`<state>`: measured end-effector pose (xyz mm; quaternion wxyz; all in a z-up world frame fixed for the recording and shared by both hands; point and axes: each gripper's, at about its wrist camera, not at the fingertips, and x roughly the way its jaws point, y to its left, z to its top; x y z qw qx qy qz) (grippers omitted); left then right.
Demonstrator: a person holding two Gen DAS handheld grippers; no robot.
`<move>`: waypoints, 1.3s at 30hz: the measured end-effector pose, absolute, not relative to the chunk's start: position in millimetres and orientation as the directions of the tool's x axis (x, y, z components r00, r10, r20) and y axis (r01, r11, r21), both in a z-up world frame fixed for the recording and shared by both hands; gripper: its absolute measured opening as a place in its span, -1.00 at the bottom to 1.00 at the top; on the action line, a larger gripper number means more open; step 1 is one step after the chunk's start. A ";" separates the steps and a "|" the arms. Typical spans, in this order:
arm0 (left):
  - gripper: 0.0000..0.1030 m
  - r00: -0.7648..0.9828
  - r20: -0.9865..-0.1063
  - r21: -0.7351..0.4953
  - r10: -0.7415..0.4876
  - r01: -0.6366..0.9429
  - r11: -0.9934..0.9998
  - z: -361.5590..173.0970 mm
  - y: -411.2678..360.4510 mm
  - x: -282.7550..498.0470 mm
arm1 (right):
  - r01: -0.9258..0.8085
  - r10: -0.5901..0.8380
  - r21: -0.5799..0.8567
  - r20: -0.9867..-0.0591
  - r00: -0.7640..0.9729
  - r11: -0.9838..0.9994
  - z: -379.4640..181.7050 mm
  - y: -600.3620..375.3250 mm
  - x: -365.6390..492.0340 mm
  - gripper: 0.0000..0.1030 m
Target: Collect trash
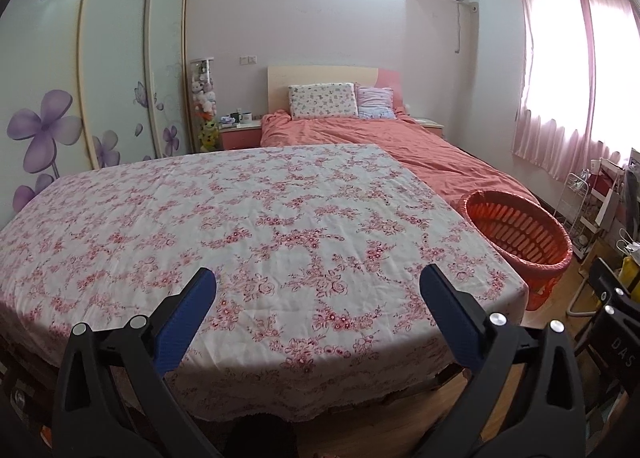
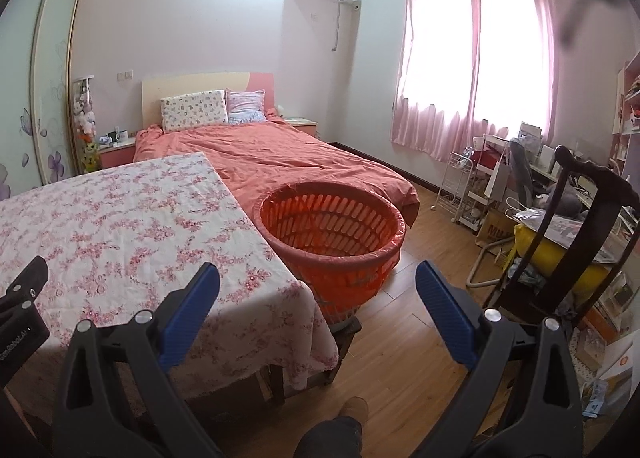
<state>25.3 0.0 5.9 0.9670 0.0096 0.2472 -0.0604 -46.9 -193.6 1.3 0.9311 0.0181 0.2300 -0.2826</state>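
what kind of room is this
A home bedroom, most likely: a bed with an orange-red cover and two pillows, a sliding-door wardrobe with flower decals, and pink curtains over the window.

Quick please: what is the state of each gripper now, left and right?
Left gripper: open, holding nothing, above the floral tablecloth.
Right gripper: open, holding nothing, facing the orange basket.

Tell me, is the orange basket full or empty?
Empty, as far as shows. The orange basket stands upright beside the table, and only its slotted walls appear inside; its very bottom is hidden.
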 end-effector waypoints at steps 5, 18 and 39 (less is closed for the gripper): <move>0.95 0.865 -0.490 -0.012 -0.106 0.115 0.993 3.8 -0.1 22.5 | 0.539 -0.522 -0.101 -0.450 0.725 0.836 -2.3 -193.9 -48.4 0.87; 0.95 0.862 -0.498 -0.008 -0.095 0.105 0.994 3.9 -4.4 16.3 | 0.552 -0.537 -0.111 -0.452 0.712 0.826 -4.8 -197.2 -51.8 0.87; 0.95 0.872 -0.484 -0.008 -0.065 0.070 0.998 14.1 -6.0 8.8 | 0.552 -0.534 -0.097 -0.437 0.724 0.828 1.0 -198.9 -57.5 0.87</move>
